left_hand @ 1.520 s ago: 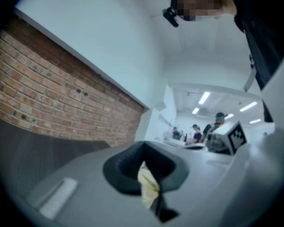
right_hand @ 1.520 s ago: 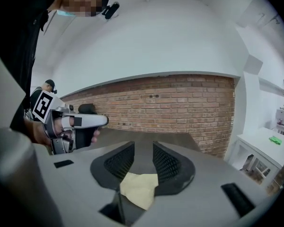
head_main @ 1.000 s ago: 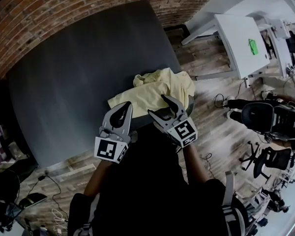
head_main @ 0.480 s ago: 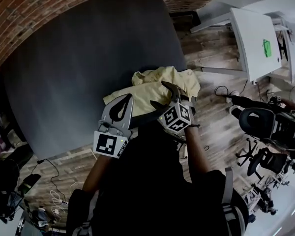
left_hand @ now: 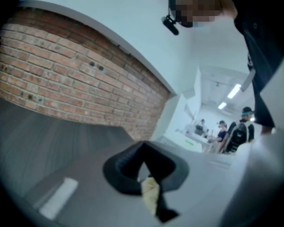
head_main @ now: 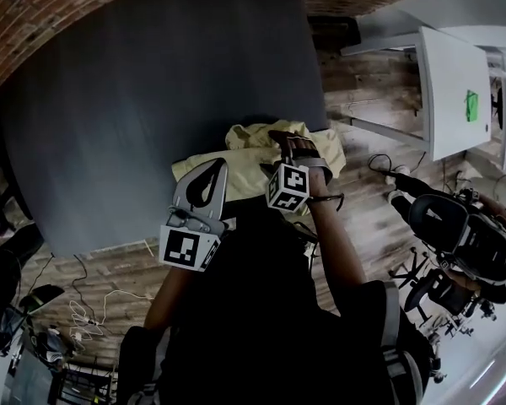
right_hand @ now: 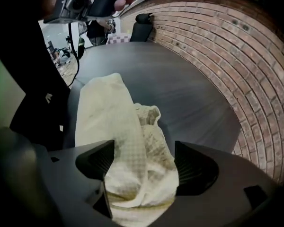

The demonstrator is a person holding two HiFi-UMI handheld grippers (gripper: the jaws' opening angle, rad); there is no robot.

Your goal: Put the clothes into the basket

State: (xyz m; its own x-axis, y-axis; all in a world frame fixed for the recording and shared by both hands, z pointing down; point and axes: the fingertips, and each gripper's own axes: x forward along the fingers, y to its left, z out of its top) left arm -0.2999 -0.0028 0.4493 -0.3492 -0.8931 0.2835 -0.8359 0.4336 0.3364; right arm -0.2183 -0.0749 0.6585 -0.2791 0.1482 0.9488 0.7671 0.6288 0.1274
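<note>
Yellow garment point(head_main: 251, 148) in a heap at dark table's point(head_main: 135, 99) edge

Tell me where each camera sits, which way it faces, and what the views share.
Head view: on the head, looking steeply down at table and cloth; left gripper, right gripper, arms show.
Left gripper view: on that gripper, facing across the table to a brick wall; shut jaws pinching cloth, torso at right.
Right gripper view: on that gripper, facing down at the cloth; jaws apart, just been opening, cloth between them.
Shared: all three show cloth and table.
</note>
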